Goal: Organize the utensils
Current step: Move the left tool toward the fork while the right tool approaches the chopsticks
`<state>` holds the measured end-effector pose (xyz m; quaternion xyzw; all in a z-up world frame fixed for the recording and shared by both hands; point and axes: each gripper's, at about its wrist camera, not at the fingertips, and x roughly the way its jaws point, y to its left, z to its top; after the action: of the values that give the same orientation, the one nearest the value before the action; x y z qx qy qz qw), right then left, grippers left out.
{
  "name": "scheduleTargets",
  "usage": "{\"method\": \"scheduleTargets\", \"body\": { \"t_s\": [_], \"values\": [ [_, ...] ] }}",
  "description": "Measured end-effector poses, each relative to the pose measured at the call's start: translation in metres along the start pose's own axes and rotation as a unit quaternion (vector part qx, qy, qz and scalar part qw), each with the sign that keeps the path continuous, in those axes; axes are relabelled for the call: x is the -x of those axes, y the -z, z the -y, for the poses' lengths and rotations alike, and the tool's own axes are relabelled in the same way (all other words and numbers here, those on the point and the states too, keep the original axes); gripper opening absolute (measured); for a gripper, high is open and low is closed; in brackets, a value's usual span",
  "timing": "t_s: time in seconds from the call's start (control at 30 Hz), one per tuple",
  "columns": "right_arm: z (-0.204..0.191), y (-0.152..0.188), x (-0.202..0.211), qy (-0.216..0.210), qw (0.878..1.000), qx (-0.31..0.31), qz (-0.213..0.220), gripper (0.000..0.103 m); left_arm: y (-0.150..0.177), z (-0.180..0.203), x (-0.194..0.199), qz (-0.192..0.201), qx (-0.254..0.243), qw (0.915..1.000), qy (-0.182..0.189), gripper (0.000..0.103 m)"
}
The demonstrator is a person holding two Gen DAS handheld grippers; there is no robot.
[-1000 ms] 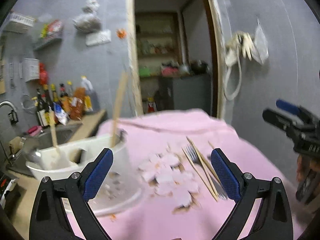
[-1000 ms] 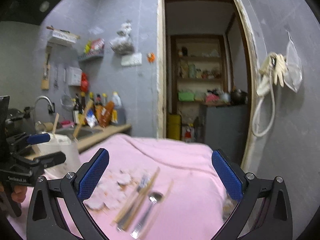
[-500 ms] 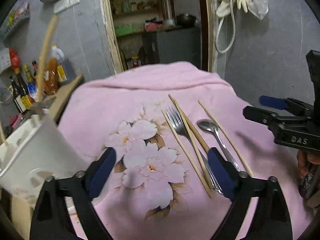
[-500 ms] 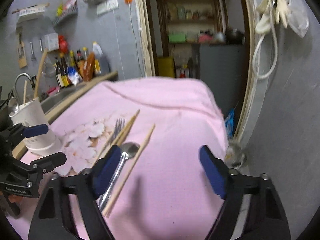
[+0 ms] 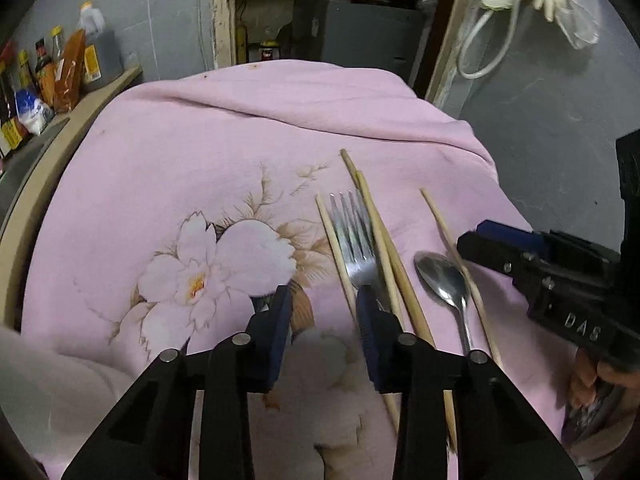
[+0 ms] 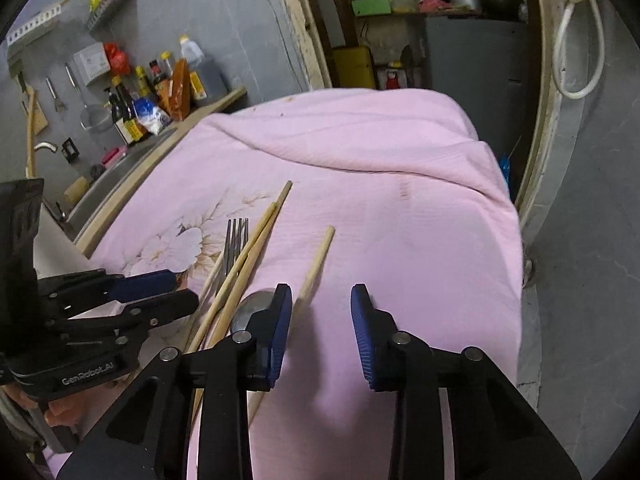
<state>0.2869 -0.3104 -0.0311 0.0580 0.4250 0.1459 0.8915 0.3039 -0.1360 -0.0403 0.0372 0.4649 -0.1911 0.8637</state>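
Note:
A metal fork point(image 5: 354, 236) point(image 6: 236, 240), a metal spoon point(image 5: 444, 280) point(image 6: 256, 304) and several wooden chopsticks point(image 5: 380, 236) point(image 6: 256, 240) lie on a pink flowered cloth point(image 5: 224, 152) point(image 6: 384, 208). One chopstick point(image 6: 316, 264) point(image 5: 448, 232) lies apart to the right. My left gripper point(image 5: 322, 312) is partly open and empty, low over the cloth, just left of the fork's handle. My right gripper point(image 6: 318, 312) is partly open and empty, low over the cloth, its left finger beside the lone chopstick and over the spoon bowl.
A white utensil holder point(image 6: 52, 248) stands at the left edge, partly hidden by the left gripper body. Bottles point(image 6: 160, 92) line a wooden counter edge point(image 6: 160, 148) beside a sink. A doorway point(image 6: 420, 40) and grey wall lie beyond the cloth.
Both grippers have tilted down and moved close to the utensils, and both jaws have narrowed. The utensil holder has slid out of the left wrist view.

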Motion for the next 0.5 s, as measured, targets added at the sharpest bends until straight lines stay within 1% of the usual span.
{"method": "scheduleTargets", "body": {
  "t_s": [0.03,0.17,0.4,0.47,0.5],
  "values": [
    [0.000,-0.002,-0.003,0.001,1.000,0.001,-0.006,0.028,-0.002,-0.001,0.000,-0.002,0.003,1.0000,0.001,0.025],
    [-0.002,-0.010,-0.015,0.006,1.000,0.007,-0.028,0.028,-0.007,-0.006,-0.002,-0.010,0.010,0.9998,0.010,0.024],
    [-0.010,-0.023,-0.035,0.037,0.997,0.039,-0.062,0.028,-0.012,-0.004,-0.008,-0.024,-0.007,0.9996,0.010,0.024],
    [-0.011,-0.025,-0.036,0.043,0.996,0.050,-0.067,0.028,-0.013,-0.002,-0.010,-0.027,-0.014,0.9995,0.006,0.021],
    [-0.011,-0.025,-0.037,0.044,0.995,0.051,-0.070,0.028,-0.014,-0.002,-0.010,-0.029,-0.014,0.9995,0.001,0.016]
  ]
}}
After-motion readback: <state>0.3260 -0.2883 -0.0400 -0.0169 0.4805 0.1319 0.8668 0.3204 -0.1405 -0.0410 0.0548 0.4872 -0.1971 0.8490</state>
